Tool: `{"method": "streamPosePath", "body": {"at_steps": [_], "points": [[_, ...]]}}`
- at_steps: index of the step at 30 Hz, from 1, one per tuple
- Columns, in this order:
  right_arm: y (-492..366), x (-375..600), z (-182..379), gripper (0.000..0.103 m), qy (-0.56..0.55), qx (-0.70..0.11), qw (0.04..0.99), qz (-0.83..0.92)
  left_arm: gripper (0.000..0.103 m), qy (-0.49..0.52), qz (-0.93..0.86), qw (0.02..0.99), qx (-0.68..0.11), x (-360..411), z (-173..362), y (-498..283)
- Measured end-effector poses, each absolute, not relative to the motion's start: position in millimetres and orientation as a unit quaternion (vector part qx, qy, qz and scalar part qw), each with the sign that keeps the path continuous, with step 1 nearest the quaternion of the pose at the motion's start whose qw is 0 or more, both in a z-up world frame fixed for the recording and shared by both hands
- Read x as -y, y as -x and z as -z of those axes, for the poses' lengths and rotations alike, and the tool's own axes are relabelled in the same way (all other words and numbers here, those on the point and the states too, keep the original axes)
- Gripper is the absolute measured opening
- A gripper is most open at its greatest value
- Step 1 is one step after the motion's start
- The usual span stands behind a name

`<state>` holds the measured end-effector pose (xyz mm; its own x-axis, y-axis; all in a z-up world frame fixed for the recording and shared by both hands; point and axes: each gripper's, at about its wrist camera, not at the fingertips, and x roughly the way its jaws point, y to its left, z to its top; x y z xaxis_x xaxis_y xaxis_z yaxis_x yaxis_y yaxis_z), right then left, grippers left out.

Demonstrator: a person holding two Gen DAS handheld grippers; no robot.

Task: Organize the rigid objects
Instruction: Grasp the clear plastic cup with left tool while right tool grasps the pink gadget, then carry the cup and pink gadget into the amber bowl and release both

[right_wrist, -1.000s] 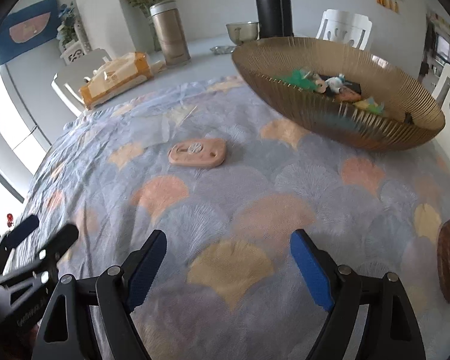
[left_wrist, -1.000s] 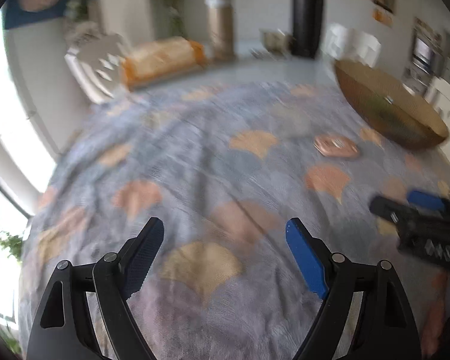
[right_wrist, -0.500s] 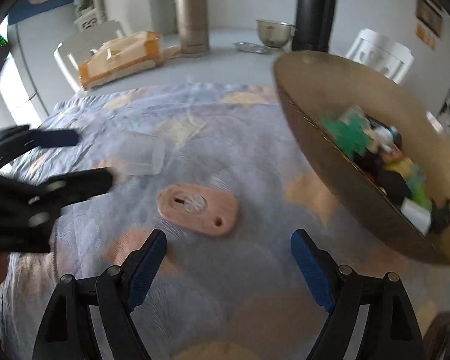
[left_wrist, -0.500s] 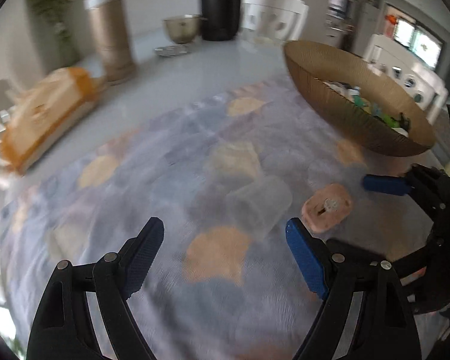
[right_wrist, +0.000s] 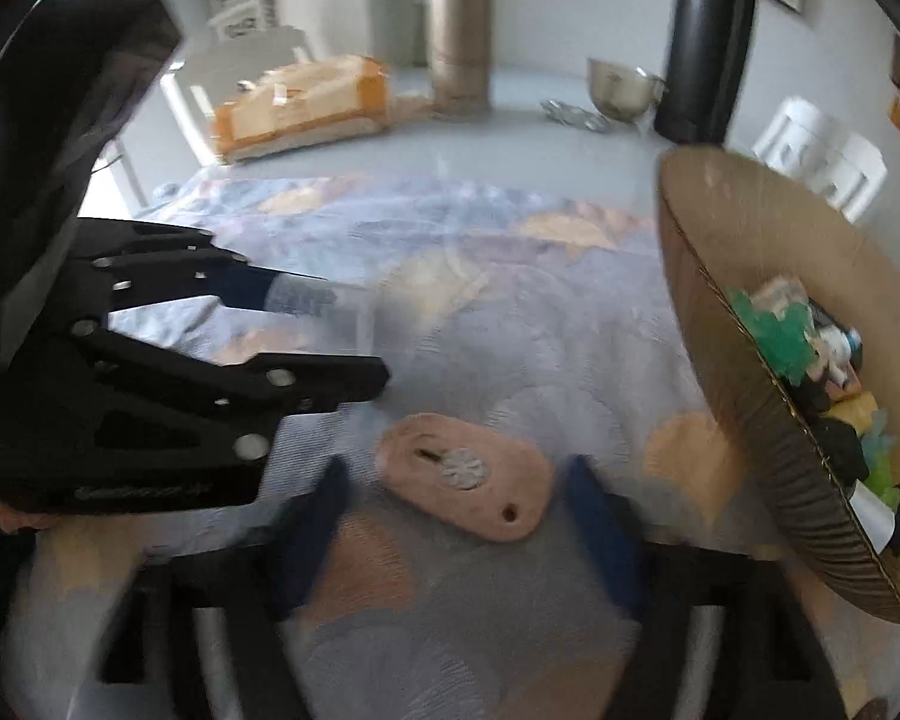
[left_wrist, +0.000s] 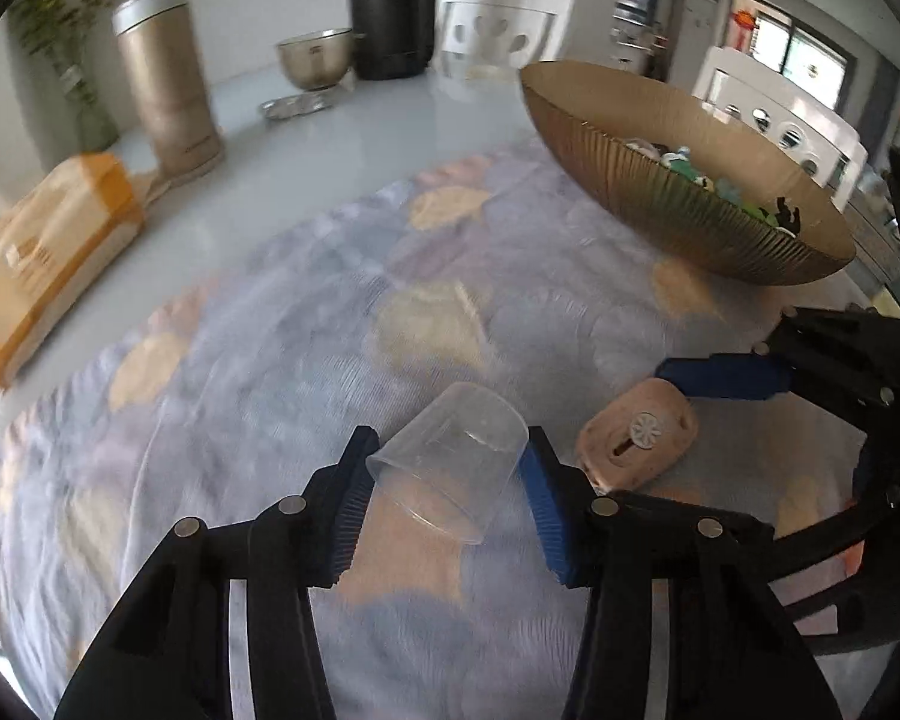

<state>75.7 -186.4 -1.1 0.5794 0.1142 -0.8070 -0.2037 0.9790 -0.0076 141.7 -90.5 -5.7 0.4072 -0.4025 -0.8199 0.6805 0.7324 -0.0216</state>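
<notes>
Left gripper [left_wrist: 447,483] fingers closing, pads against clear plastic cup [left_wrist: 450,468], lower centre. Right gripper [right_wrist: 456,516] fingers closing around pink tag [right_wrist: 465,474], not touching.

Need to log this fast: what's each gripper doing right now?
Left gripper: closing on the clear plastic cup, pads at its sides.
Right gripper: closing around the pink flat piece, not touching yet.

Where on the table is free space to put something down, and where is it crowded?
Free: the cloth between the carton and the bowl, and the bare table before the canister. Crowded: near the cup and pink piece, where the left gripper and right gripper are closing.
</notes>
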Motion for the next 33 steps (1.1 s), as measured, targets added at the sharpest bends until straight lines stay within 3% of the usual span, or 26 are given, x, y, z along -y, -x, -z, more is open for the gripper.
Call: {"method": "streamPosePath", "body": {"at_steps": [9, 12, 19, 24, 26, 27, 28, 29, 33], "points": [[-16, 156, -2, 0.056, 0.017, -0.472, 0.877, -0.092, 0.046, -0.099, 0.180, 0.863, -0.461, 15, -2, -75], [6, 155, -4, 0.069, -0.037, -0.481, 0.863, -0.147, 0.046, -0.047, 0.171, 0.871, -0.459, -10, -4, -54], [26, 167, -4, 0.069, -0.070, -0.485, 0.857, -0.159, 0.046, -0.025, 0.163, 0.885, -0.436, -22, 0, -24], [12, 147, -2, 0.070, 0.014, -0.474, 0.870, -0.136, 0.046, -0.050, 0.156, 0.893, -0.419, -13, 0, -19], [10, 134, 1, 0.060, 0.065, -0.458, 0.880, -0.110, 0.046, -0.051, 0.156, 0.895, -0.416, -13, -1, -18], [10, 130, 0, 0.052, 0.065, -0.454, 0.881, -0.119, 0.046, -0.052, 0.153, 0.896, -0.414, -13, -1, -18], [11, 126, 0, 0.038, 0.062, -0.451, 0.881, -0.128, 0.046, -0.052, 0.151, 0.897, -0.413, -13, -1, -18], [12, 123, -1, 0.034, 0.067, -0.450, 0.881, -0.131, 0.046, -0.053, 0.148, 0.899, -0.410, -13, -2, -17], [24, 133, -16, 0.034, 0.022, -0.438, 0.887, -0.146, 0.046, -0.060, 0.158, 0.903, -0.394, -6, -14, -11]]}}
